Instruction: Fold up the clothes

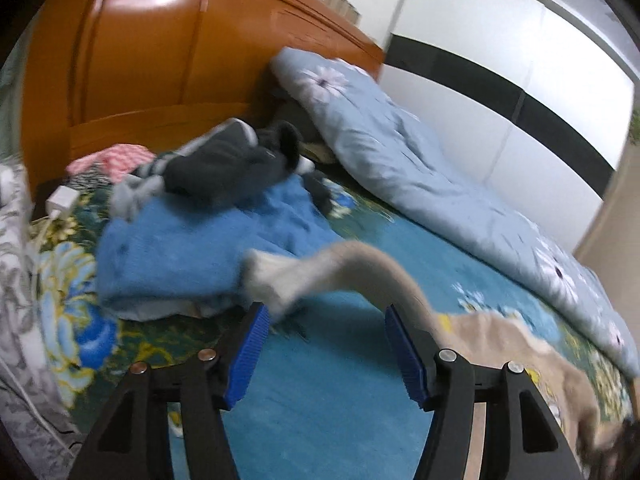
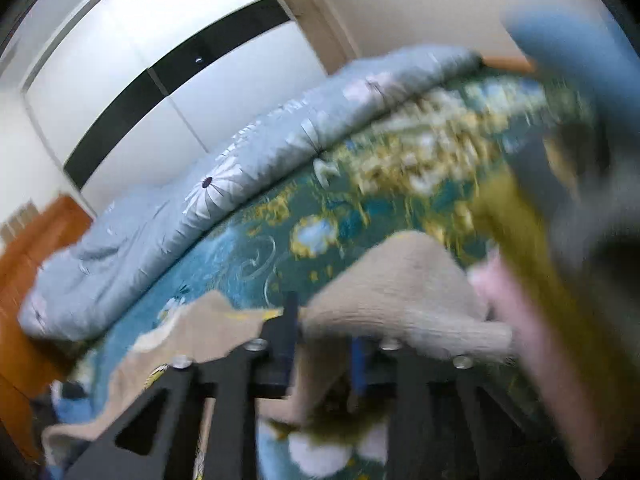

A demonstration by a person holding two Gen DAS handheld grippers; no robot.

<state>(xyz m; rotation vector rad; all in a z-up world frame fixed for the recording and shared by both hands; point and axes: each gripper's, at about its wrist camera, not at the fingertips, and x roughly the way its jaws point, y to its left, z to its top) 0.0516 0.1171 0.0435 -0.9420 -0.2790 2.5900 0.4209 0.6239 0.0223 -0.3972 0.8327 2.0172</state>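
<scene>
A beige garment (image 1: 492, 340) lies on the teal flowered bedspread (image 1: 340, 420), and one sleeve (image 1: 320, 268) is lifted and blurred in front of my left gripper (image 1: 326, 344). That gripper is open, with nothing between its blue pads. In the right wrist view the same beige garment (image 2: 404, 292) drapes over my right gripper (image 2: 324, 348), whose narrow-set fingers are shut on the cloth. A folded blue fuzzy garment (image 1: 192, 252) lies ahead on the left, with a dark grey striped garment (image 1: 224, 160) behind it.
A light blue flowered quilt (image 1: 400, 148) is heaped along the bed's far side by a white wardrobe (image 1: 500, 60). The wooden headboard (image 1: 160, 60) stands behind, with pink checked cloth (image 1: 116, 158) and a white charger (image 1: 62, 200) near it. Blurred pink, yellow and blue shapes (image 2: 520, 280) fill the right of the right wrist view.
</scene>
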